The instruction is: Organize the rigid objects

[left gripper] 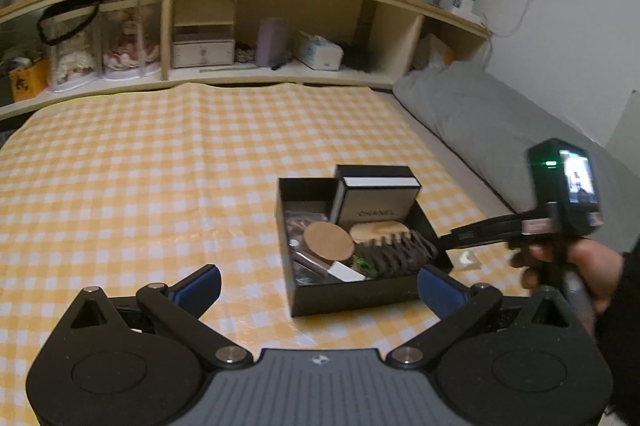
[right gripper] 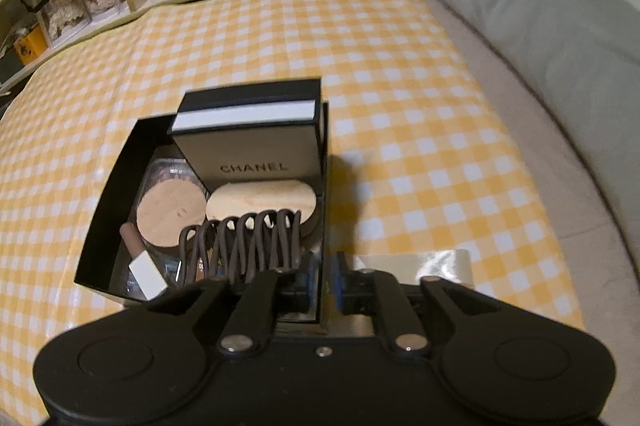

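While the left claw (left gripper: 318,288) gapes empty, the right claw (right gripper: 323,280) loosely straddles the black box (right gripper: 323,185) wall.

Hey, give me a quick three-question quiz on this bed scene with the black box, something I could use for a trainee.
1. True or false: the left gripper is clamped on a comb.
2. Which item stands upright at the back of the black box? A) the Chanel carton B) a green bottle C) a tissue pack
3. Which part of the black box sits between the jaws of the right gripper?
Key: 1 false, its jaws are wide open and empty. 2 A. 3 the box's right-hand wall, near its front corner.
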`<action>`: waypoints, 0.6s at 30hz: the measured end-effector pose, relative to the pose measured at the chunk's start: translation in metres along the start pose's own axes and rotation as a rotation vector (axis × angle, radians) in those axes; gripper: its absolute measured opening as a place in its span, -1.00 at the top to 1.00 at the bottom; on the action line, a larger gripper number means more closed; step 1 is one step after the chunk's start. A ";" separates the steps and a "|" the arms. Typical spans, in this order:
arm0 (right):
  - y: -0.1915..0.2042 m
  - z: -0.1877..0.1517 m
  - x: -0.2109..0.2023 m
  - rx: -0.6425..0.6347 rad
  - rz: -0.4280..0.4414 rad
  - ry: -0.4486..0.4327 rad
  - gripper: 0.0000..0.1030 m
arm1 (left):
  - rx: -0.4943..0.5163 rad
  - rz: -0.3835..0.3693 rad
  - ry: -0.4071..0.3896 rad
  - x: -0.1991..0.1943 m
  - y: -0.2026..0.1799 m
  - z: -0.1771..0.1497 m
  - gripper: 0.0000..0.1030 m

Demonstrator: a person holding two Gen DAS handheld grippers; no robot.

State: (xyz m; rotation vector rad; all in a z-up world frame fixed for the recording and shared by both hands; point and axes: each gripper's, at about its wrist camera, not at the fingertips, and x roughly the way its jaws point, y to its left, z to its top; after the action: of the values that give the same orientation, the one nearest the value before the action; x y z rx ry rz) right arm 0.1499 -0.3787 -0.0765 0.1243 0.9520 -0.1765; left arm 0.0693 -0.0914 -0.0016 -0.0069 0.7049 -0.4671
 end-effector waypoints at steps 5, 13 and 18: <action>0.006 -0.002 -0.042 0.014 -0.051 -0.084 0.30 | 0.006 0.007 -0.013 -0.006 0.003 0.000 -1.00; 0.021 -0.022 -0.108 0.036 -0.020 -0.164 -0.49 | 0.019 0.017 -0.038 -0.021 0.005 -0.001 -1.00; 0.028 -0.045 -0.141 0.069 0.002 -0.204 -0.67 | 0.046 0.020 -0.063 -0.033 0.003 -0.004 -1.00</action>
State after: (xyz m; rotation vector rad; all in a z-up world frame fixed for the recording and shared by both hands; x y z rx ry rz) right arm 0.0398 -0.3298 0.0132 0.1672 0.7430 -0.2160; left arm 0.0459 -0.0746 0.0159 0.0283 0.6320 -0.4618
